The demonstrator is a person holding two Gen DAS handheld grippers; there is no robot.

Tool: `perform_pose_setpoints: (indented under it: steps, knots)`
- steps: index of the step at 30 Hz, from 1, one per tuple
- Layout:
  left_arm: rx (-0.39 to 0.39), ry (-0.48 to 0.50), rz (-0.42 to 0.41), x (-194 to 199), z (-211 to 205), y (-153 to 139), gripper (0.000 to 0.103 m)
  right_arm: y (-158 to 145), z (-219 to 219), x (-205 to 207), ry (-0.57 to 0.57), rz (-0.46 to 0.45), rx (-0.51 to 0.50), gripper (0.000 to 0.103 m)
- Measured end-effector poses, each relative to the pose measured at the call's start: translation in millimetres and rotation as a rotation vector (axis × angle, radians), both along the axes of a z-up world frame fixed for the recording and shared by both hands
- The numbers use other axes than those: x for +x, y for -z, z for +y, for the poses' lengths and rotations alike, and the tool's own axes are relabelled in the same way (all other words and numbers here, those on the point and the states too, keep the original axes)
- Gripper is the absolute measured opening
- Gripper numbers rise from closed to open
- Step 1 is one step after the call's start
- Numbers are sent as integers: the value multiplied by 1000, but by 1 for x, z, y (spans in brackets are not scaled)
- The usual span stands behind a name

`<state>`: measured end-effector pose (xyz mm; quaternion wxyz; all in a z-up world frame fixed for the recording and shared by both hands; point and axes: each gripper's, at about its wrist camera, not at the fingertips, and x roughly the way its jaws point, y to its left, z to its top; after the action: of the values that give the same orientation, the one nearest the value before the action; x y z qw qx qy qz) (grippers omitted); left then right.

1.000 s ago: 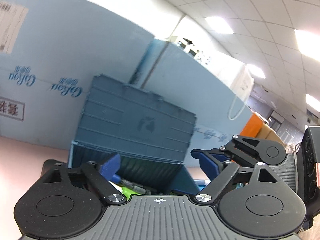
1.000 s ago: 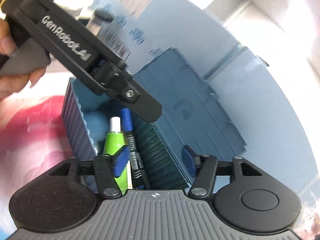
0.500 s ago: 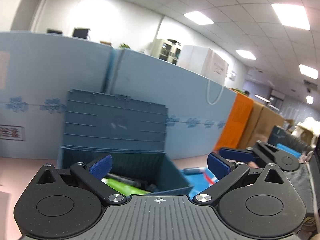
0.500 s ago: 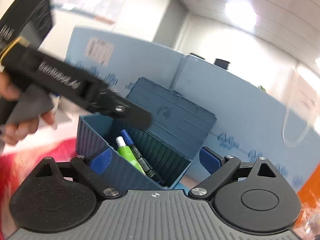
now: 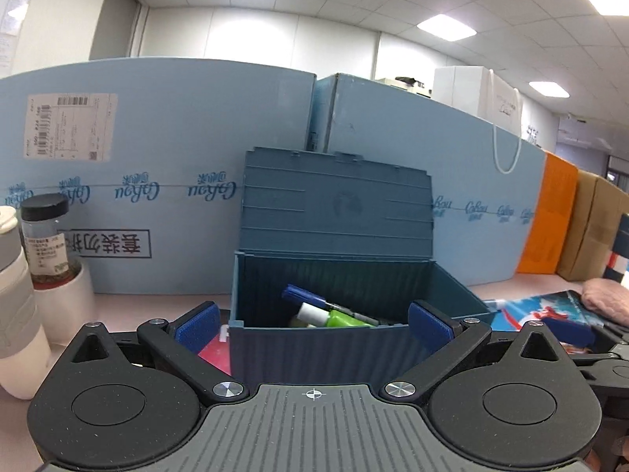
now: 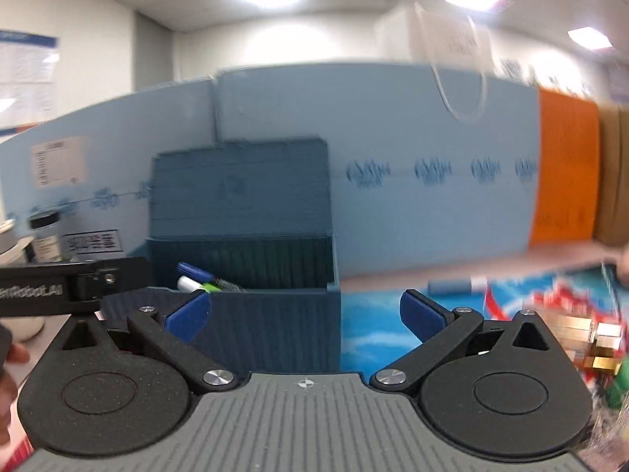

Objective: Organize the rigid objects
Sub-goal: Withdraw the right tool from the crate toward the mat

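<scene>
With both tongs held low over the table, your left gripper (image 5: pixel 312 324) faces the blue storage box (image 5: pixel 346 342) head-on; its blue pads (image 5: pixel 196 324) are spread wide with nothing between them, and the box's front wall fills the gap ahead. The lid (image 5: pixel 336 212) stands upright behind, leaning on the pale blue foam boards (image 5: pixel 157 181). Inside the box, just beyond your fingers, you see a blue marker (image 5: pixel 314 301) lying aslant over a green tube with a white cap (image 5: pixel 334 318); the front wall cuts off their lower ends, and whatever else lies deeper is hidden.

Left of your left tongs stand a spice jar with a black cap (image 5: pixel 45 244) and a white bottle (image 5: pixel 15 303), the bottle clipped by the frame edge. To the right, a colourful printed mat (image 5: pixel 542 310) and a pink cloth (image 5: pixel 607 303) show only in part.

Your right gripper (image 6: pixel 302 316) is likewise wide open and empty. Its view is motion-blurred. The box (image 6: pixel 271 326) sits ahead and to the left, its near right corner between the pads; marker (image 6: pixel 194 271) and tube (image 6: pixel 192 285) show as smears. The left tool's black arm (image 6: pixel 70 289) juts in from the left. Ahead and right, a small blue cylinder (image 6: pixel 452 286) lies on the mat (image 6: pixel 377 338), too blurred to name. At far right, gold blocks (image 6: pixel 593 342) and something green (image 6: pixel 619 383) are indistinct and cut off.
</scene>
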<state>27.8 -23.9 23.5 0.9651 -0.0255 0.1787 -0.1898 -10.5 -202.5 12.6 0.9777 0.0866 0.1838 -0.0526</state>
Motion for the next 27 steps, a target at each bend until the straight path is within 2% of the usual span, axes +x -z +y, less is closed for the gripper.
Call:
perform_pose_setpoints:
  steps: [2, 5, 8, 12, 18, 23, 27]
  knots:
    - [10, -39, -37, -3, 2, 2, 103, 5, -7, 2, 62, 0, 35, 103]
    - [17, -78, -52, -3, 4, 6, 103, 13, -12, 0, 92, -2, 84, 103]
    - [24, -91, -58, -6, 4, 7, 103, 17, -10, -2, 130, 5, 82, 103]
    - [89, -108, -85, -13, -5, 10, 103, 19, -12, -4, 164, 30, 104, 103]
    - [150, -104, -68, -17, -12, 18, 103, 14, -15, -20, 238, -10, 110, 103]
    - [188, -106, -81, -25, -16, 19, 103, 15, -11, -25, 208, 18, 95, 103]
    - [187, -123, -89, -30, -15, 16, 103, 12, 1, -30, 177, 5, 35, 103]
